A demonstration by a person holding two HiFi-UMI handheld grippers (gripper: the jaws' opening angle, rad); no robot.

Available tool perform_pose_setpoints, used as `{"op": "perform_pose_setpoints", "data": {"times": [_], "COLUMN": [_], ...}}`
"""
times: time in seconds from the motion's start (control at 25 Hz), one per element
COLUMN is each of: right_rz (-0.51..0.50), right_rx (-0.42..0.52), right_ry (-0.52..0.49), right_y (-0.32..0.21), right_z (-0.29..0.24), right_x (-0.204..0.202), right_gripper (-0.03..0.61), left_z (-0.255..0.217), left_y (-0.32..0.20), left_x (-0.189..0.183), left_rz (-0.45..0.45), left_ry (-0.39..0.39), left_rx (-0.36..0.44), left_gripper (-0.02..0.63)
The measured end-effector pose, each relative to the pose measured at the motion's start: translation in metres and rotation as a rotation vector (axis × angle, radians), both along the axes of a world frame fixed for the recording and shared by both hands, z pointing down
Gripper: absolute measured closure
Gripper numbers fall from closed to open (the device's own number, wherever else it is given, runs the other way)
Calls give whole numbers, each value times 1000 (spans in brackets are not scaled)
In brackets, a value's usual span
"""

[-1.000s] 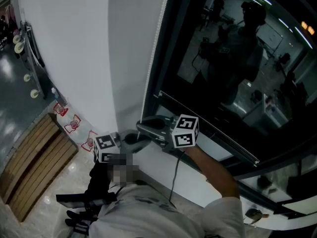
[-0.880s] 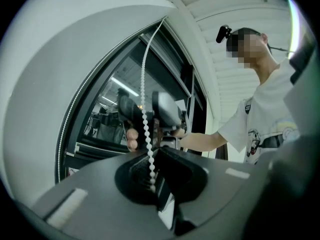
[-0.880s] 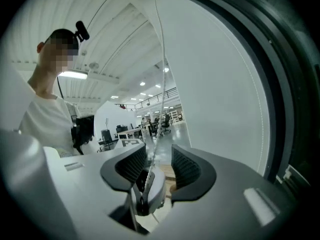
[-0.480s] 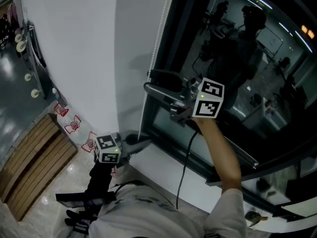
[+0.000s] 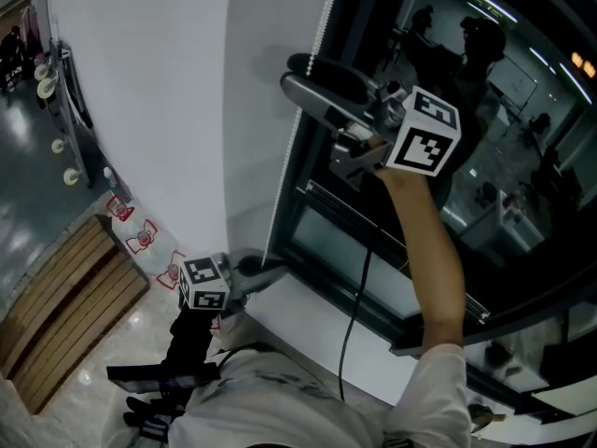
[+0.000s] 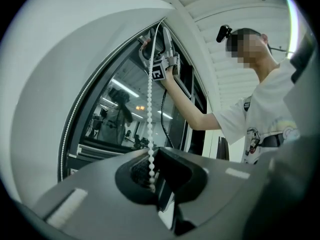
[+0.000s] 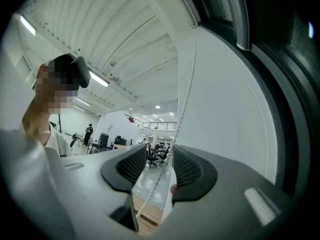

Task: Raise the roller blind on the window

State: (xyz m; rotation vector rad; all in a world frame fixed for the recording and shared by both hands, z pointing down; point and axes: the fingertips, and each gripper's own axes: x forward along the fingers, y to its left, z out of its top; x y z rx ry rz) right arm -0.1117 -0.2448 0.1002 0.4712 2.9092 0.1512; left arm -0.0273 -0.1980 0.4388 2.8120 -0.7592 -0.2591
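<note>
A white bead chain (image 5: pixel 300 118) hangs along the left edge of the dark window (image 5: pixel 485 157). Low by the sill, my left gripper (image 5: pixel 278 268) is shut on the bead chain (image 6: pixel 149 109), which runs down into its closed jaws (image 6: pixel 152 178). My right gripper (image 5: pixel 291 73) is held high up the same chain on a raised arm. In the right gripper view the chain (image 7: pixel 176 134) passes loose between the ribbed pads (image 7: pixel 186 168) without being pressed. Those jaws have just been closing a little and still stand apart around my right gripper's gap (image 7: pixel 160 166). I cannot make out the blind itself.
A white wall (image 5: pixel 168 110) stands left of the window and a white sill (image 5: pixel 317 320) runs below it. A slatted wooden bench (image 5: pixel 65 315) sits on the floor at lower left. A black cable (image 5: pixel 359 287) hangs from the right gripper.
The right gripper has risen from sill height beside the left gripper to high up along the chain. The left gripper has stayed where it was.
</note>
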Motion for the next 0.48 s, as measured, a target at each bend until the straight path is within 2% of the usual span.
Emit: {"op": "perform_pose_setpoints", "data": {"times": [0.24,0.48], "right_rz": [6,25], "right_rx": [10,-16], "right_ry": [-32,-67], "right_y": [-4,-10], "right_z": [-25,-37], "right_x": [1,6], "right_gripper": [428,465], "left_z": [0,1], "left_y": [-2,-1], "left_x": [-1,0], "left_rz": [-1,2], "left_ry": [0,-1], "left_rx": [2,5], "left_gripper": [615,615]}}
